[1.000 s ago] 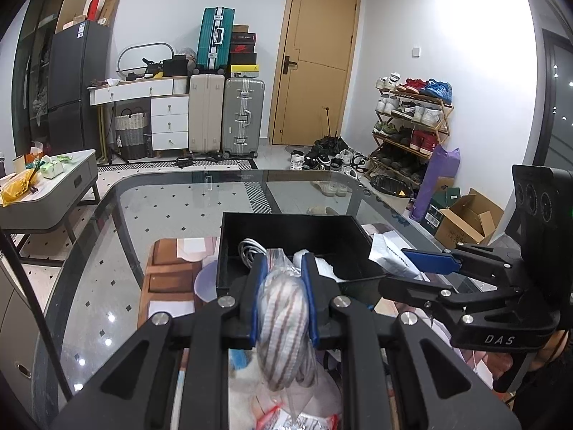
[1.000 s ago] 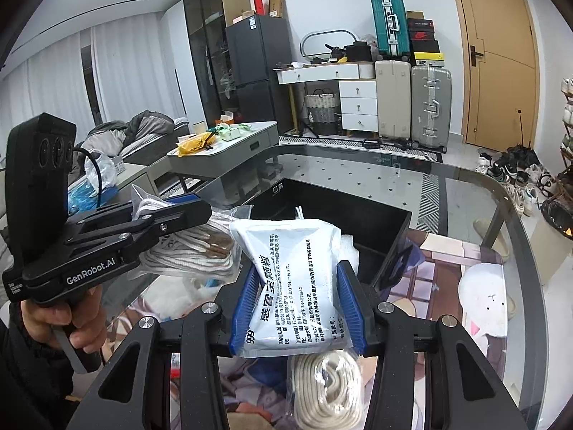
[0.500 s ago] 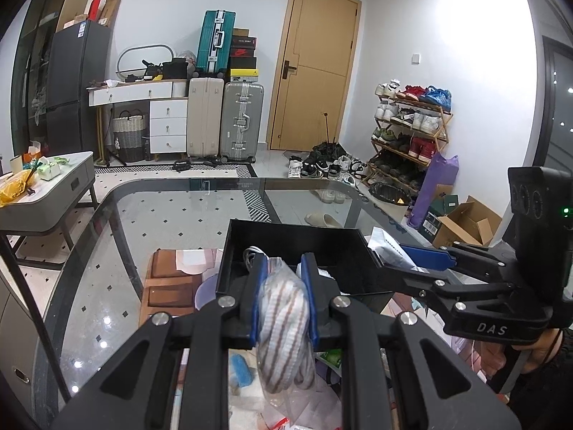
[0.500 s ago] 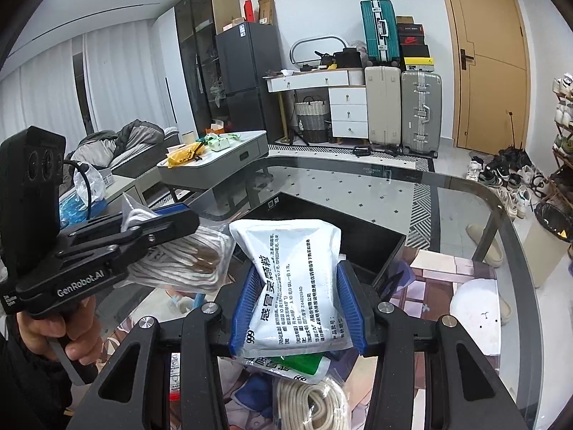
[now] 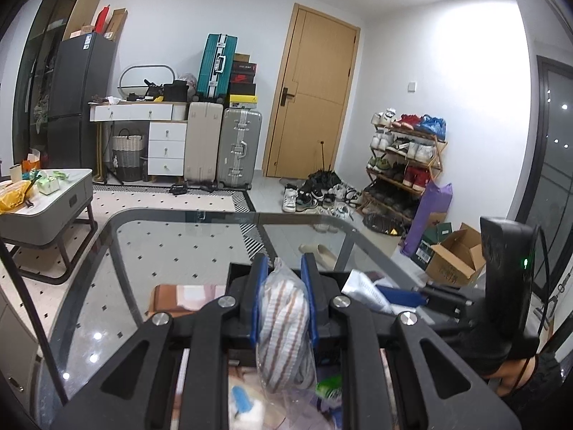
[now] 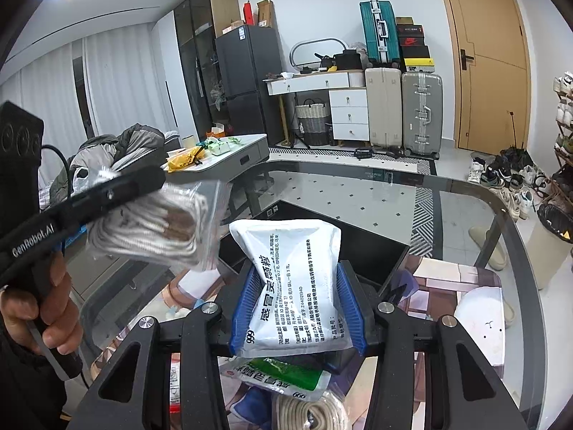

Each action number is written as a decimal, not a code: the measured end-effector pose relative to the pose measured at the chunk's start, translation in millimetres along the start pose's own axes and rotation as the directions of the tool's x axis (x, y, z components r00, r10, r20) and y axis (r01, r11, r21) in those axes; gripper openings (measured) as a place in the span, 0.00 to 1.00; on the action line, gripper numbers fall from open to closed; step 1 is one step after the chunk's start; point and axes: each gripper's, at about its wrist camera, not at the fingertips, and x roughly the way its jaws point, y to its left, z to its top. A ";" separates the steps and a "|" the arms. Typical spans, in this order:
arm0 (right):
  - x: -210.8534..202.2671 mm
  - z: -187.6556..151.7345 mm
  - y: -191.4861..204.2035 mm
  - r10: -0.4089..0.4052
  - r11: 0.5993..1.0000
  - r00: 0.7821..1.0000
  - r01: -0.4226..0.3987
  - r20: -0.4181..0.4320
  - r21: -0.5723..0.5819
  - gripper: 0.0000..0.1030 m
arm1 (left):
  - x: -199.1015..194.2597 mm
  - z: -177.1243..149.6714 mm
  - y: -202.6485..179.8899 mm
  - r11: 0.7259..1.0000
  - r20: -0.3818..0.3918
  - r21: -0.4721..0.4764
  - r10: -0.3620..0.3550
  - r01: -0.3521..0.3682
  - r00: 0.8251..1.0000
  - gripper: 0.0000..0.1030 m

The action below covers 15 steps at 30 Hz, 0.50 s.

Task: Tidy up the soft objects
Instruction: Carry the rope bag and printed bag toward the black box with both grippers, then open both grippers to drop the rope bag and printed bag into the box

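Two soft things are up in the air here, one per hand. The first is a bagged rope coil (image 5: pixel 284 326), white cord with brown flecks, wound into a fat bundle inside a clear plastic bag. It sits bottom centre of the left wrist view, and in the right wrist view the same bundle shows at middle left. The second is a white sachet (image 6: pixel 292 283), a flat puffy pouch with rows of black print and a "999" near its lower edge, dead centre in the right wrist view.

The left hand-held gripper (image 5: pixel 284 297) has its blue pads squeezed in close on both sides of the rope coil, so the bundle bulges out below them. A hand (image 6: pixel 43 317) at the lower left of the right wrist view holds that tool by its grip.

The right hand-held gripper (image 6: pixel 295 308) is clamped on the sachet, pads pressing its left and right edges, a moderate gap between them filled by the pouch.

Both things hang over a glass worktop (image 6: pixel 465 215). Just behind the sachet sits a black open box (image 6: pixel 315 229). Under the right tool, at the bottom edge, lie a green-and-white packet (image 6: pixel 286 376) and another bagged rope (image 6: pixel 308 414).
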 end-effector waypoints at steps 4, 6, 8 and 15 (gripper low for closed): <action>10.3 3.7 -3.2 -0.021 1.000 1.000 0.021 -0.017 0.001 0.44 | 23.1 1.1 1.6 1.000 0.004 -0.015 -0.014 0.014 1.000 0.17; 18.2 6.2 -4.7 -0.039 0.999 0.999 0.039 -0.033 -0.008 0.44 | 35.5 1.8 2.3 1.000 0.001 -0.019 -0.019 0.019 1.000 0.17; 25.3 7.9 -6.8 -0.055 0.998 0.997 0.055 -0.049 -0.015 0.44 | 45.2 2.2 2.4 1.000 -0.001 -0.019 -0.017 0.017 1.000 0.17; 43.9 12.2 -12.7 -0.077 0.997 0.994 0.075 -0.074 -0.021 0.44 | 76.6 -2.6 2.5 1.000 -0.008 -0.009 -0.012 0.011 1.000 0.17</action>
